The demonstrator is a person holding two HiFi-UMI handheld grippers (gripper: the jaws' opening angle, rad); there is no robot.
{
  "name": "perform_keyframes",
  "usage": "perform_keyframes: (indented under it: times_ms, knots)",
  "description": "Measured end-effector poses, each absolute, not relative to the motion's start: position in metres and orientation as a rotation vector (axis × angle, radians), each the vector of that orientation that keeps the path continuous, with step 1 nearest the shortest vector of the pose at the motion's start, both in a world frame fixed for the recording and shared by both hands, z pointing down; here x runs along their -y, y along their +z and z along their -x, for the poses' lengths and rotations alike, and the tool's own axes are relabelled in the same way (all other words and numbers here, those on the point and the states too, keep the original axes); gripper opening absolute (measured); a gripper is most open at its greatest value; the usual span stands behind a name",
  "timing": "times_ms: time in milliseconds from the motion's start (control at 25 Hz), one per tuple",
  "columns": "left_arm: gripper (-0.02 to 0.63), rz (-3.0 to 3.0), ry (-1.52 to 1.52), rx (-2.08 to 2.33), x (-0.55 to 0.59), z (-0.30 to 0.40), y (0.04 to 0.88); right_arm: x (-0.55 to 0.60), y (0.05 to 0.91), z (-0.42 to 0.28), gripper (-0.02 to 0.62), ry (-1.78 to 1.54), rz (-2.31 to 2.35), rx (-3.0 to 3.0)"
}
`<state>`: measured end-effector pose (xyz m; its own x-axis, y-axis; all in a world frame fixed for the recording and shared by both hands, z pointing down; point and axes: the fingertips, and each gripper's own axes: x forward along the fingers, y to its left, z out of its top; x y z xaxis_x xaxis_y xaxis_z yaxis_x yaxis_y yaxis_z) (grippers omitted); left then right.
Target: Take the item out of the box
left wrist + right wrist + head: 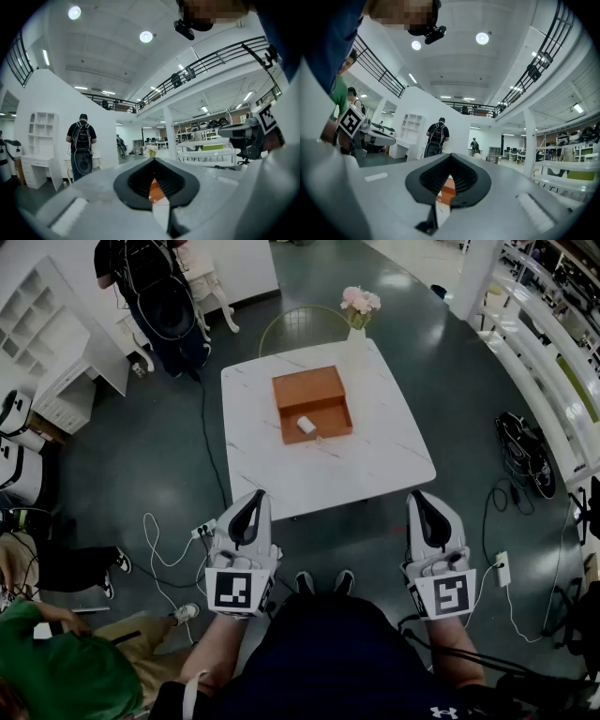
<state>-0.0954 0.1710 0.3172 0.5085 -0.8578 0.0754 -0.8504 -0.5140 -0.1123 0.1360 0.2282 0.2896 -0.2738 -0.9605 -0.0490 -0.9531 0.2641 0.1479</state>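
An open orange box (312,403) lies in the middle of the white marble table (375,470), its lid folded back. A small white item (307,425) rests inside the box near its front wall. My left gripper (252,495) and right gripper (421,496) hang side by side in front of the table's near edge, well short of the box. Both have their jaws together with nothing between them. In the left gripper view a sliver of the orange box (154,187) shows through the shut left gripper (153,160). The right gripper (450,155) shows the box (447,193) the same way.
A vase of pink flowers (360,306) stands at the table's far edge, with a round chair (298,322) behind it. A person with a backpack (155,287) stands far left beside white shelves (42,315). Cables and a power strip (202,530) lie on the floor. A person in green (56,671) sits lower left.
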Motion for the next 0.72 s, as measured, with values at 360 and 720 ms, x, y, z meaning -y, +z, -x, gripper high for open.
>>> perform_keyframes:
  times_ms: [360, 720]
  knots:
    - [0.002, 2.67, -0.205, -1.541, -0.162, 0.086, 0.327, -0.209, 0.296, -0.145, 0.002, -0.192, -1.827, 2.497]
    - [0.002, 2.64, -0.243, -1.66, -0.147, 0.093, 0.344, -0.179, 0.312, -0.148, 0.002, -0.155, -1.759, 2.53]
